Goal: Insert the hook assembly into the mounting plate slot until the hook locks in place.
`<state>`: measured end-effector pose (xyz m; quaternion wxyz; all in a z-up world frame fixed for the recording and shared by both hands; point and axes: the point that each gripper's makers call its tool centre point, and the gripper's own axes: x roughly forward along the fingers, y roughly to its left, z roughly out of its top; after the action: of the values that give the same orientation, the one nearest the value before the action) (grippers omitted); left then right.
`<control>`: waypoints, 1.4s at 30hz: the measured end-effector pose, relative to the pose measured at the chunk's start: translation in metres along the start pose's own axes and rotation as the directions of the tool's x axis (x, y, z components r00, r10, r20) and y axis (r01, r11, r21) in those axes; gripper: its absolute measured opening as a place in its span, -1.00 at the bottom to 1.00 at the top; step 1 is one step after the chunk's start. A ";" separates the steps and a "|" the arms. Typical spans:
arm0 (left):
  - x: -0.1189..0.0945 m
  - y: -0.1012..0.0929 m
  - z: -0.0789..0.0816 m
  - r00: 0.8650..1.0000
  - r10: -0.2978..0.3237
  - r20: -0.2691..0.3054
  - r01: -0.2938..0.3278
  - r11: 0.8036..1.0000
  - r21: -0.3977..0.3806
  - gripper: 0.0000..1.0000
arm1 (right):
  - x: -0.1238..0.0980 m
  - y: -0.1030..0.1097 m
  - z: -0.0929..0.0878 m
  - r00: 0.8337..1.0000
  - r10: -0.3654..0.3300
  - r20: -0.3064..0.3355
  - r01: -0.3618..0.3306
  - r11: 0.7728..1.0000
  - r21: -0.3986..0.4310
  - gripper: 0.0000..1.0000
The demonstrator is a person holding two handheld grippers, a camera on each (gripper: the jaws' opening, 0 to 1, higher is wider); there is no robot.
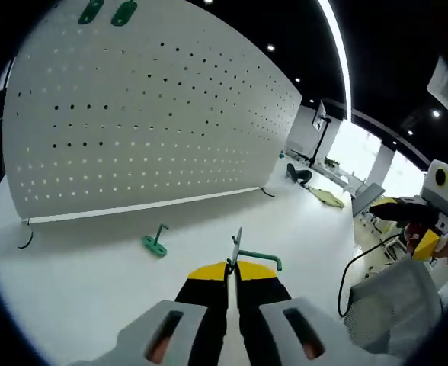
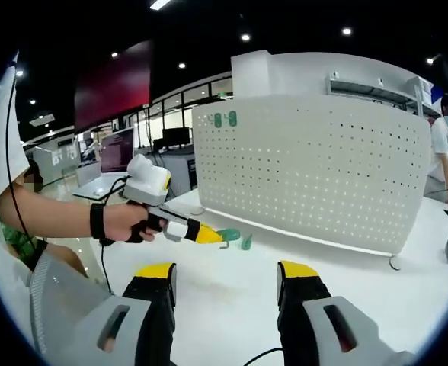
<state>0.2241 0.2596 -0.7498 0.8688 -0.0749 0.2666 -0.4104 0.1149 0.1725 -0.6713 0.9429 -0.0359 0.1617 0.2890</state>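
My left gripper (image 1: 232,268) is shut on a green hook assembly (image 1: 258,258), whose thin metal tab sticks up between the yellow tips. In the right gripper view a hand holds that left gripper (image 2: 207,235) low over the table, with the green hook assembly (image 2: 228,235) at its tip. A second green hook (image 1: 155,243) lies on the white table (image 1: 94,282) in front of the upright white perforated mounting plate (image 1: 148,122). The second green hook (image 2: 246,242) also lies near the mounting plate (image 2: 315,171). My right gripper (image 2: 225,279) stands open and holds nothing.
Two green hooks (image 1: 107,11) hang near the plate's top corner, and the two hooks (image 2: 225,120) sit likewise in the right gripper view. A grey mesh chair back (image 1: 395,305) with a black cable stands at the table's right. A person (image 2: 442,145) stands beyond the plate.
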 end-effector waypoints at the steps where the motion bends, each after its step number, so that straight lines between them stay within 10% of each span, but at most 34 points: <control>1: -0.002 -0.002 0.000 1.000 0.000 -0.001 0.000 1.000 -0.004 -0.95 | 0.000 0.002 0.001 1.000 0.008 0.004 -0.008 1.000 -0.009 0.06; 42: -0.038 -0.078 0.005 0.997 -0.007 -0.077 0.003 0.999 -0.047 -0.97 | 0.008 0.016 0.008 0.971 0.238 0.006 -0.228 0.939 -0.257 -0.44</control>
<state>0.1547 0.2365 -0.7030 0.8548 -0.0799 0.3093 -0.4089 0.1141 0.1912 -0.6661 0.8924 -0.1321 0.1089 0.4175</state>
